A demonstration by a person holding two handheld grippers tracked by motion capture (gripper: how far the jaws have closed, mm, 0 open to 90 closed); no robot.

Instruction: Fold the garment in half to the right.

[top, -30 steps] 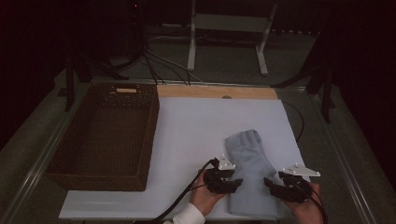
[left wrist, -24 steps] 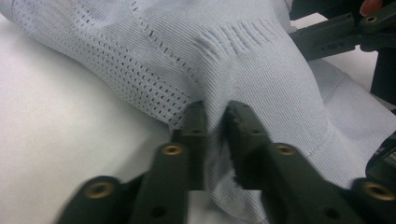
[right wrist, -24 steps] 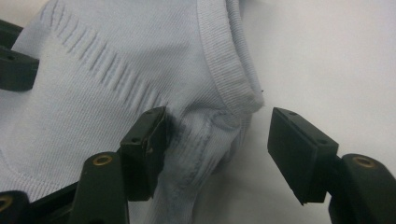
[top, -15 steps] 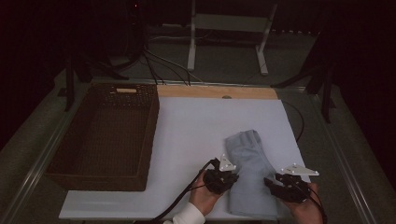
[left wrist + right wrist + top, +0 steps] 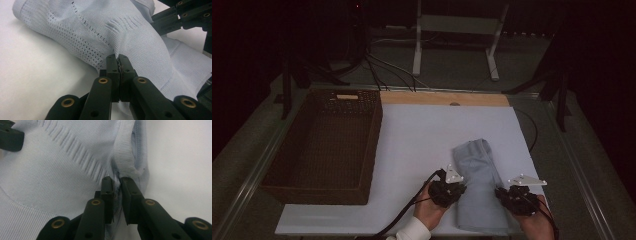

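The pale blue knitted garment, folded into a long narrow bundle, lies on the white tabletop near its front right corner, well apart from the dark brown woven wicker basket at the left. The left hand-held gripper has its jaws pressed together on a pinch of the knit at the bundle's left edge, the fabric puckering upward right at the tips (in the high view it sits against that edge at). The right hand-held gripper has just been closing, and its jaws now clamp a fold of cloth beside the ribbed hem, with only a thin wedge of fabric between them; from above it shows at the bundle's right edge. That is the change that matters: both near corners of the garment are now held, so the step in hand looks like the grasp before a lift, most likely to fold the bundle over or carry it toward the basket, though which one cannot be told yet. Against the frame of a second ago, the hands stand in nearly the same places and the garment lies much as it did; the jaws were wider then, and the cloth had not been gathered between them.
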